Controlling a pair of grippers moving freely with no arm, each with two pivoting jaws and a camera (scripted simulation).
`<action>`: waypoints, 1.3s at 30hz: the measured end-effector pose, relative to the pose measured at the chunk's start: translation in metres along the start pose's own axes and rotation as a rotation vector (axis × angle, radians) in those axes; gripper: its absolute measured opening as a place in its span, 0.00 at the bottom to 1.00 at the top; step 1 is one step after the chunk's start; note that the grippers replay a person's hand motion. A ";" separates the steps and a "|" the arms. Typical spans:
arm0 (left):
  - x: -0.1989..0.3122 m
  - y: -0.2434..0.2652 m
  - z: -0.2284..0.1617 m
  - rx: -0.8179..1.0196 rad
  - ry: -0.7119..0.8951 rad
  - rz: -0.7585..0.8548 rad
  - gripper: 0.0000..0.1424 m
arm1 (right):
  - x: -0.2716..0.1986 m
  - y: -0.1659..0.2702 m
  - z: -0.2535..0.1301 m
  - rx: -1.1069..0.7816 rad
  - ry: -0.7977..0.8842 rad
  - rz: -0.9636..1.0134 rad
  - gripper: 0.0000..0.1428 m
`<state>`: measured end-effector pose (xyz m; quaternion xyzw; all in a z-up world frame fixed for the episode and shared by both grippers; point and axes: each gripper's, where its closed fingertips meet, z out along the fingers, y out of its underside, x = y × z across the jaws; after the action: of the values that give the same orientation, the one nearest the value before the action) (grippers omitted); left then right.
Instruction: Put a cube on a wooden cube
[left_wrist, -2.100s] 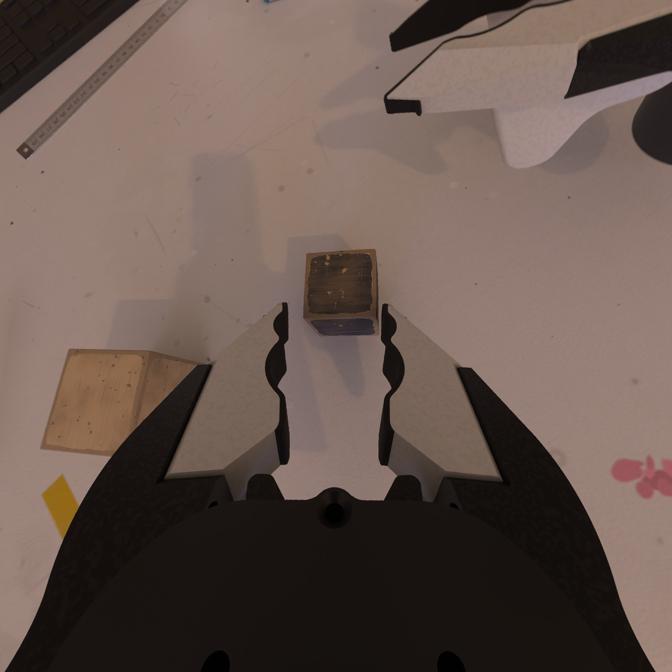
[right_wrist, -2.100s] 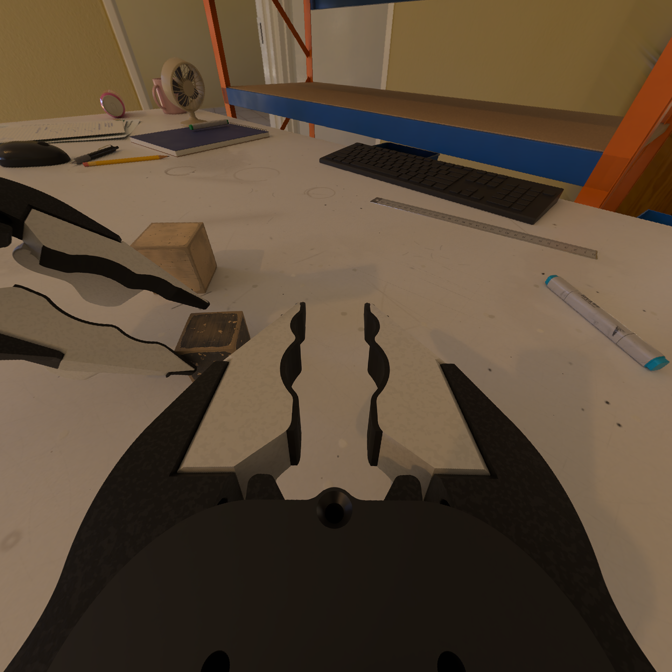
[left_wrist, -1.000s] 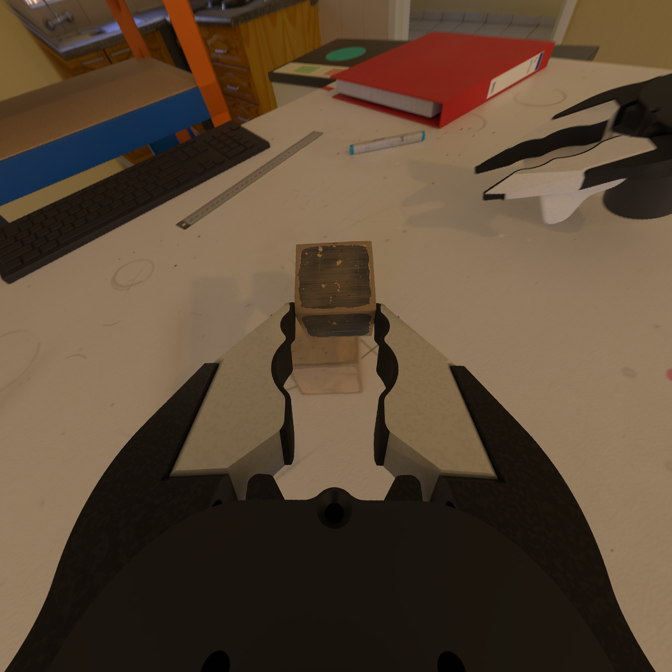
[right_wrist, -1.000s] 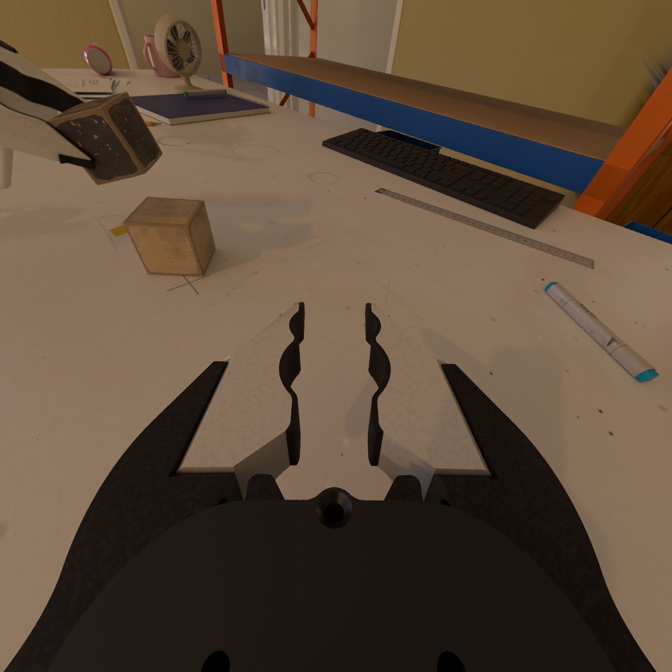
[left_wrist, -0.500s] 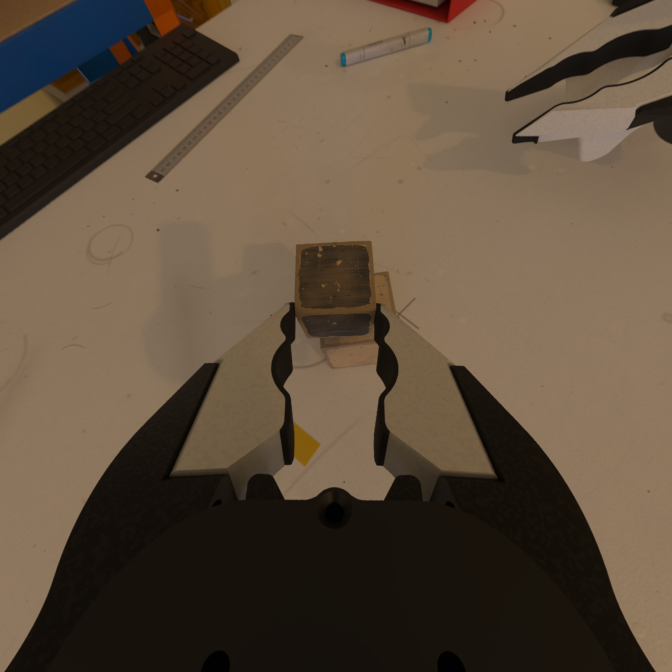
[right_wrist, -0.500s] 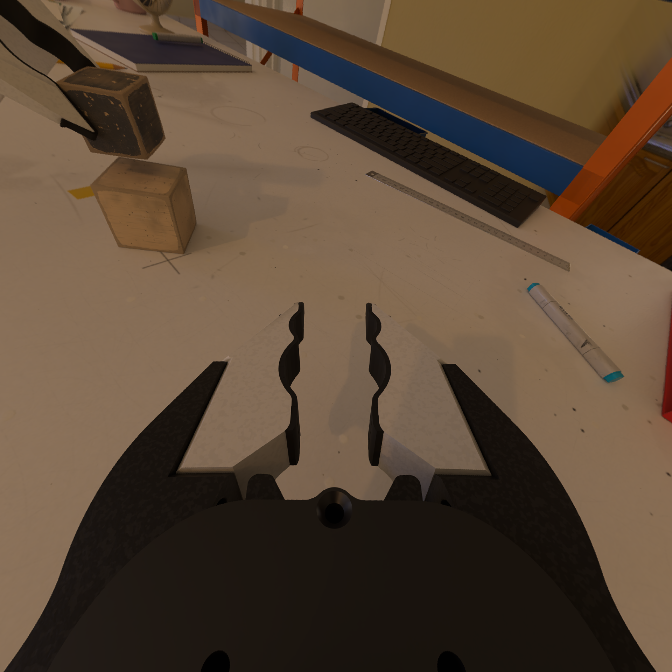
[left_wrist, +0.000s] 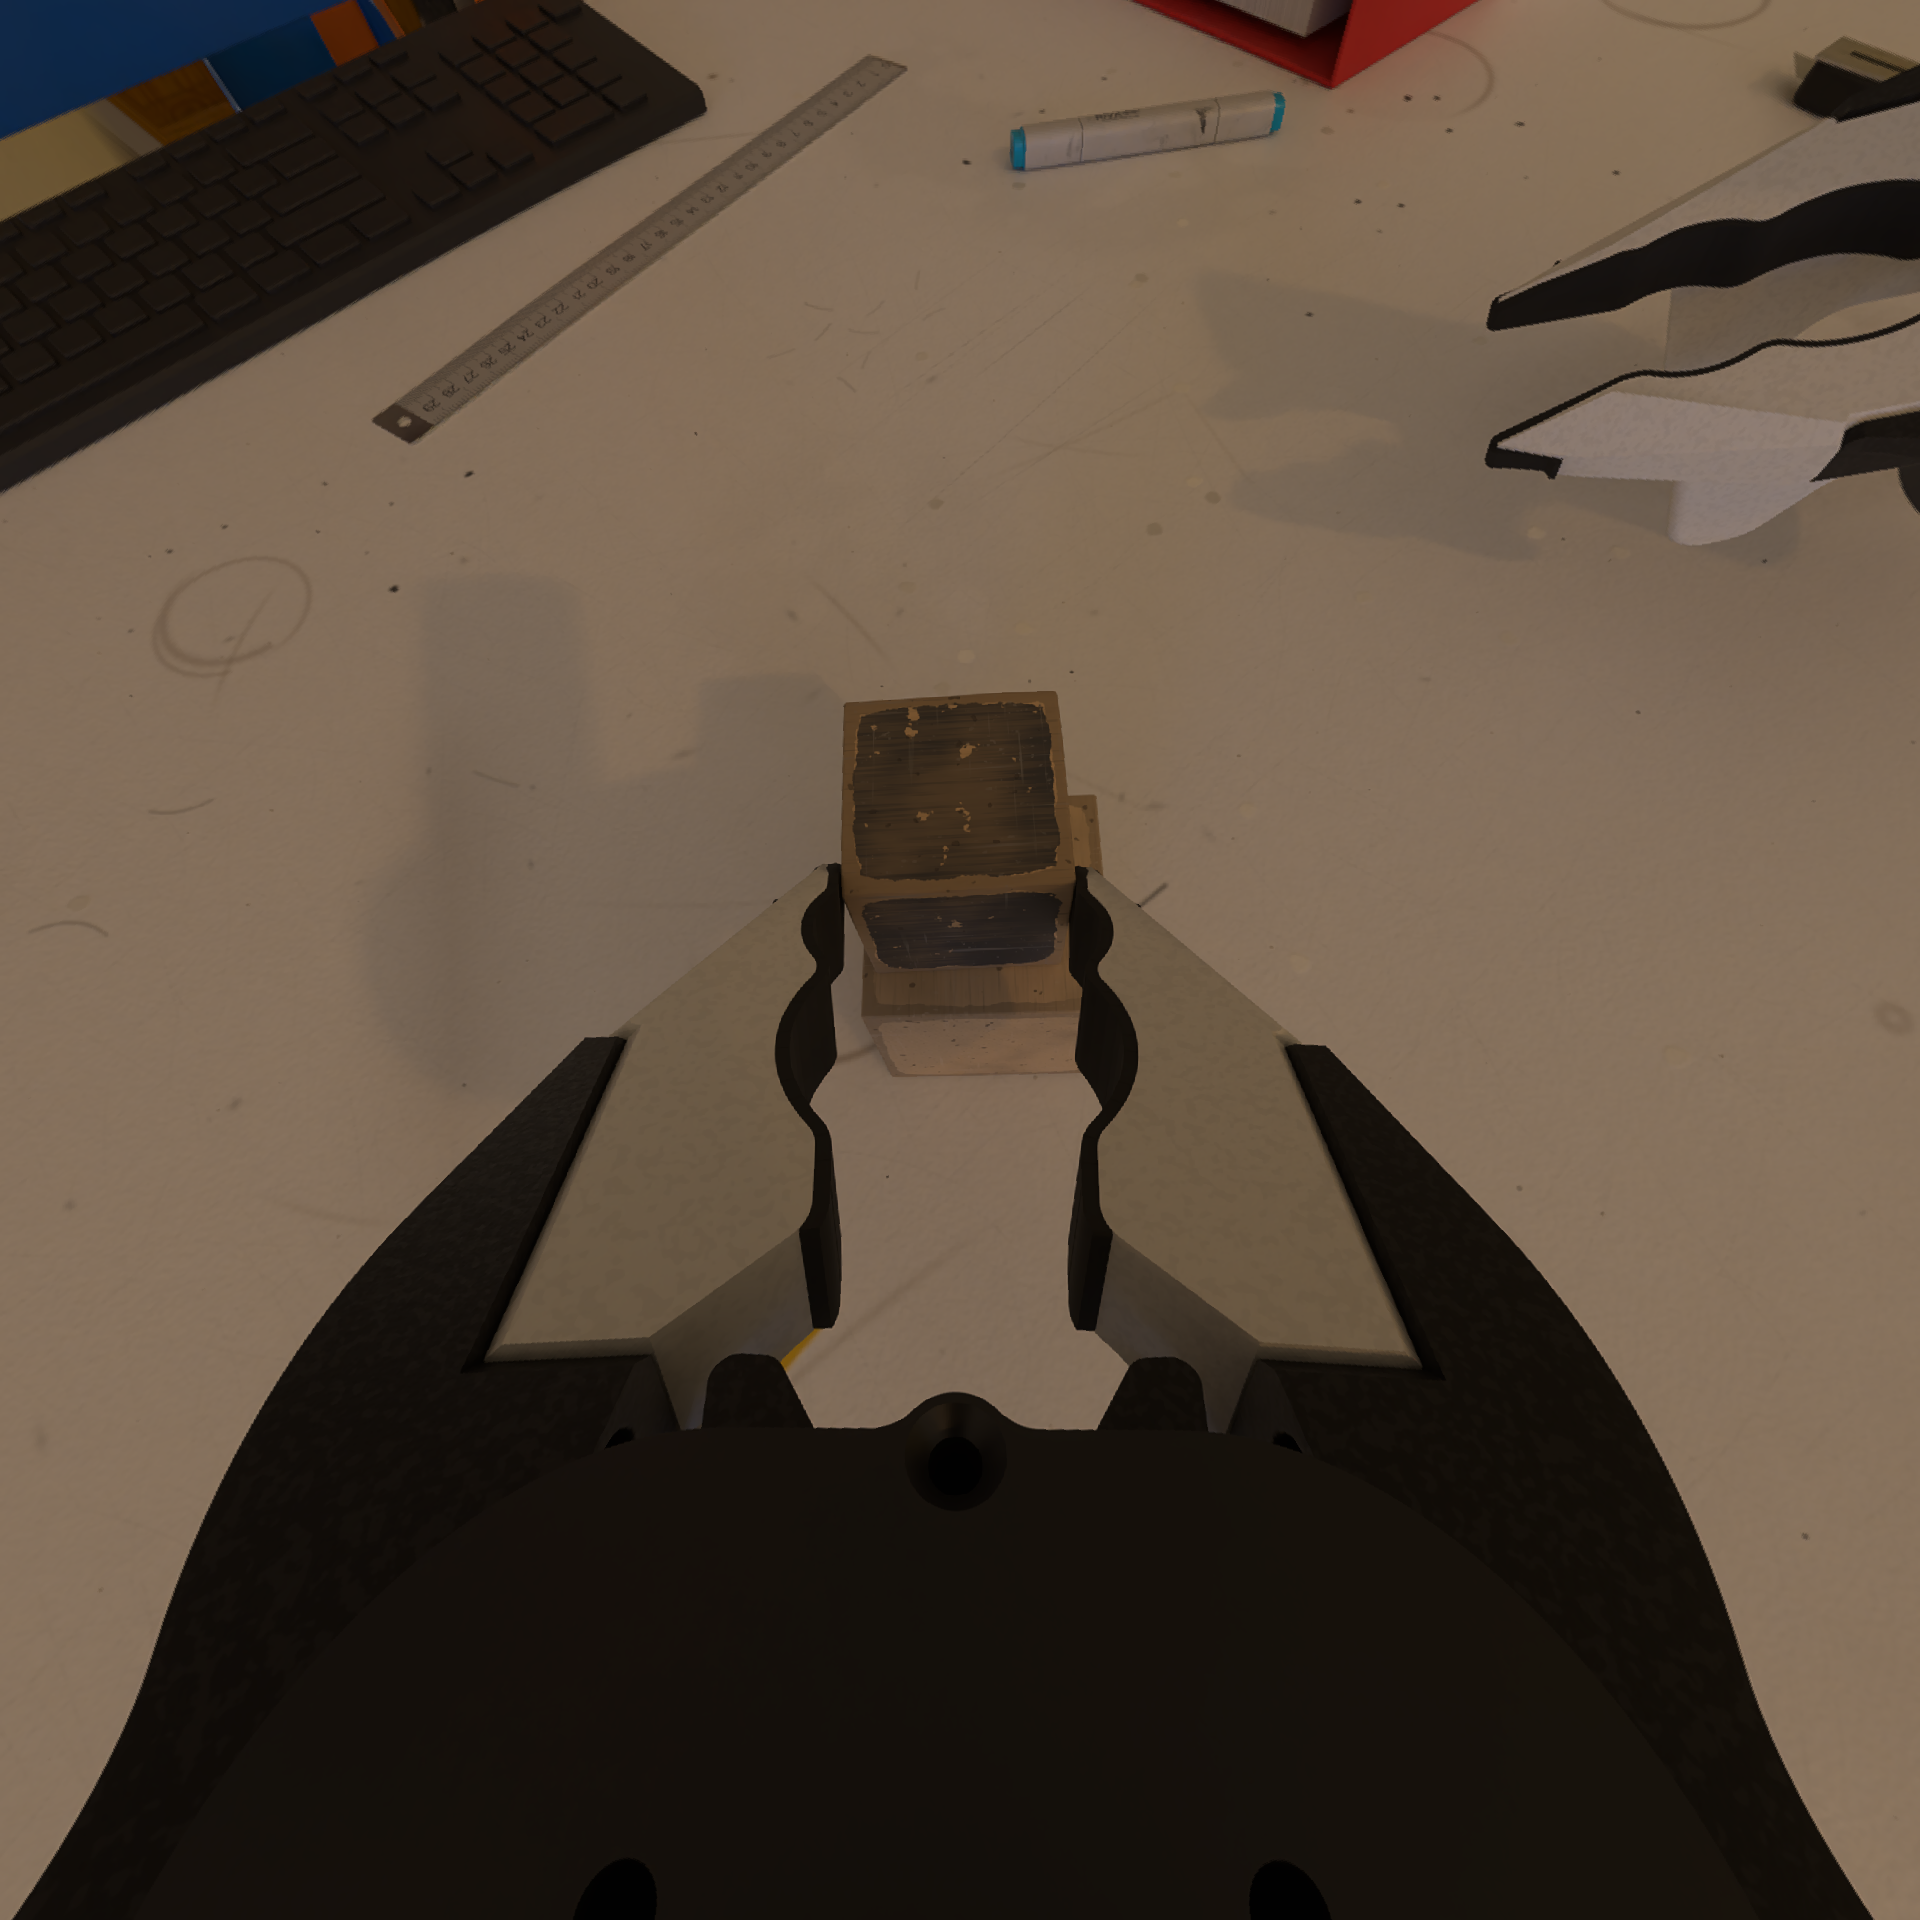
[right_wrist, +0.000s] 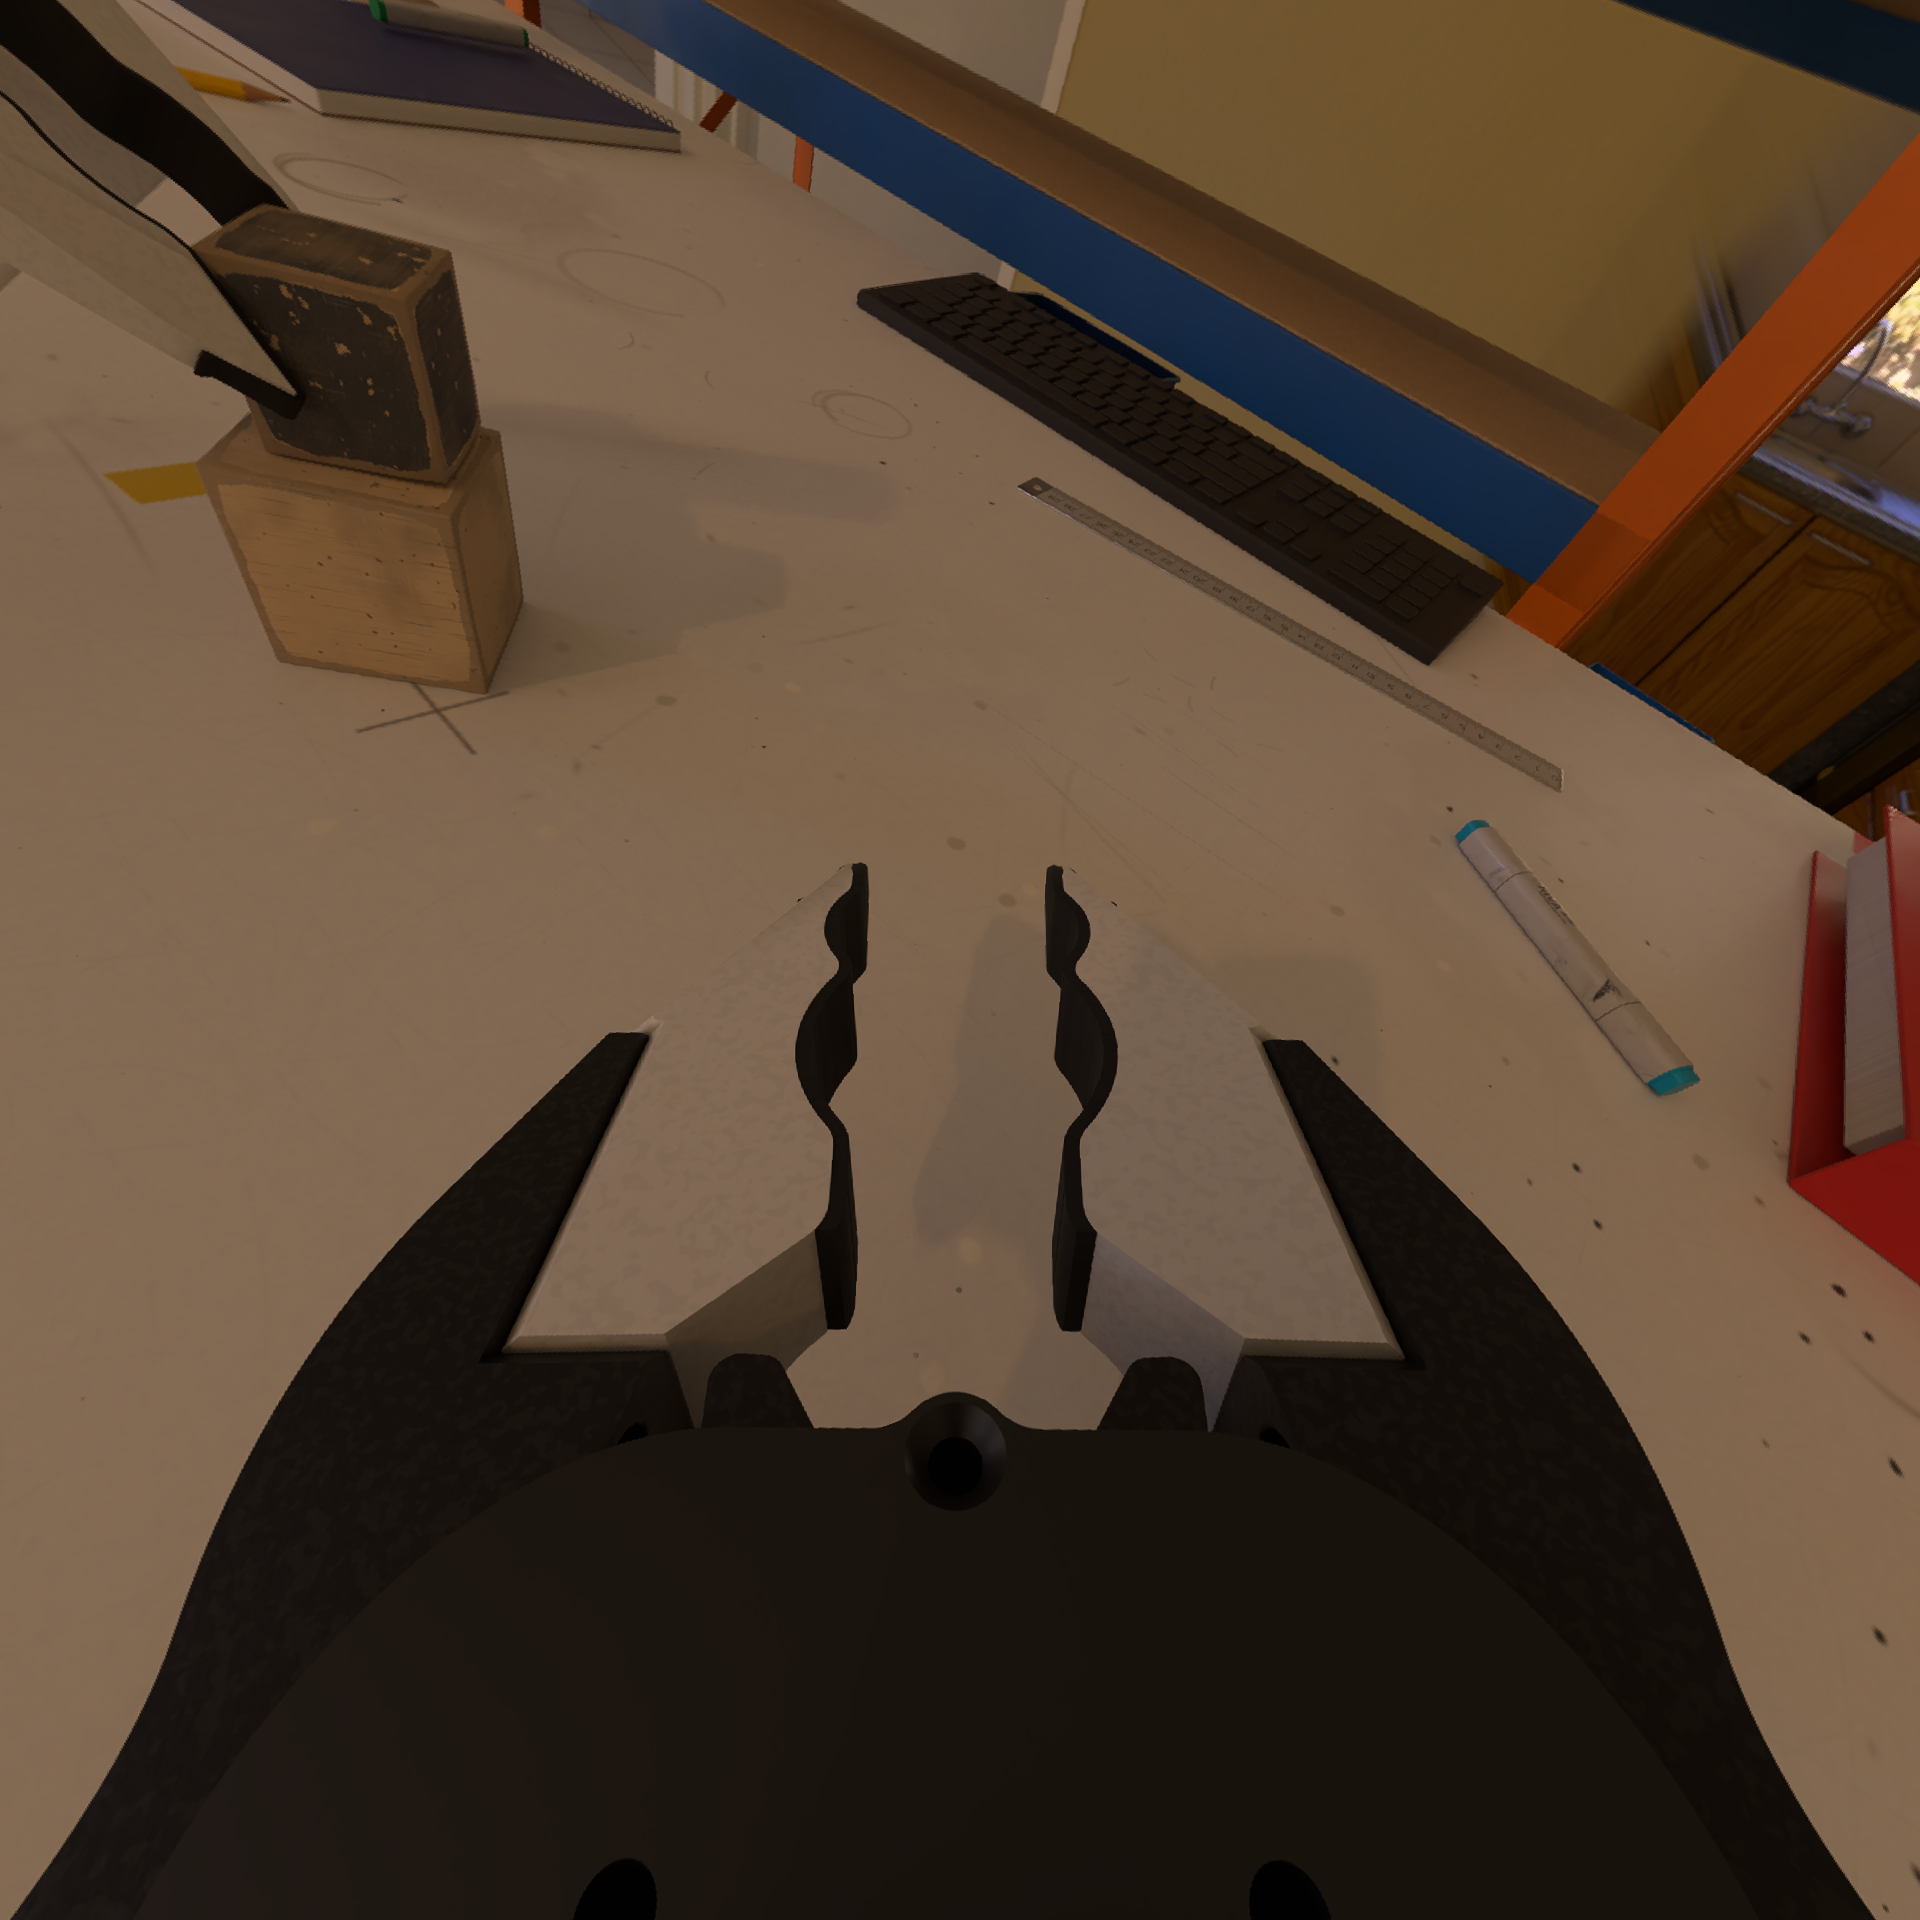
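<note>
My left gripper (left_wrist: 954, 883) is shut on a dark, worn cube (left_wrist: 954, 795) at its fingertips. The dark cube sits on top of the light wooden cube (left_wrist: 977, 1029), slightly off centre and a little tilted. In the right wrist view the dark cube (right_wrist: 353, 343) touches the top of the wooden cube (right_wrist: 364, 582), with the left gripper's fingers (right_wrist: 104, 249) still on it. My right gripper (right_wrist: 956, 873) is open and empty, low over the table, well to the right of the stack. It also shows in the left wrist view (left_wrist: 1662, 364).
A black keyboard (right_wrist: 1174, 447) and a steel ruler (right_wrist: 1288, 634) lie beyond the stack. A white marker (right_wrist: 1569, 956) and a red binder (right_wrist: 1860, 1091) lie at the right. A notebook (right_wrist: 436, 73) lies at the back. A yellow tape piece (right_wrist: 156, 483) marks the table beside the wooden cube.
My left gripper has carried the dark cube from the table over to the wooden cube and lowered it onto its top. The right gripper has stayed open and drifted away a little.
</note>
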<state>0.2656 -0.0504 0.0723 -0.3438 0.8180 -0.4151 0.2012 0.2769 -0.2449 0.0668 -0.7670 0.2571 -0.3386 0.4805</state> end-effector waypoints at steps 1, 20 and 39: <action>0.001 0.000 0.000 -0.003 0.000 -0.004 0.30 | 0.000 0.000 0.000 0.002 0.000 0.002 0.24; 0.004 0.002 -0.001 -0.053 -0.007 -0.005 0.30 | 0.000 -0.002 -0.002 0.019 -0.017 0.016 0.24; -0.058 0.017 -0.055 0.465 -0.208 -0.180 0.53 | 0.097 0.044 -0.031 -0.188 0.505 0.120 0.13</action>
<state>0.2642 0.0287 0.0922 -0.4005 0.6416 -0.5706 0.3200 0.3122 -0.3500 0.0628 -0.6831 0.4439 -0.4646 0.3470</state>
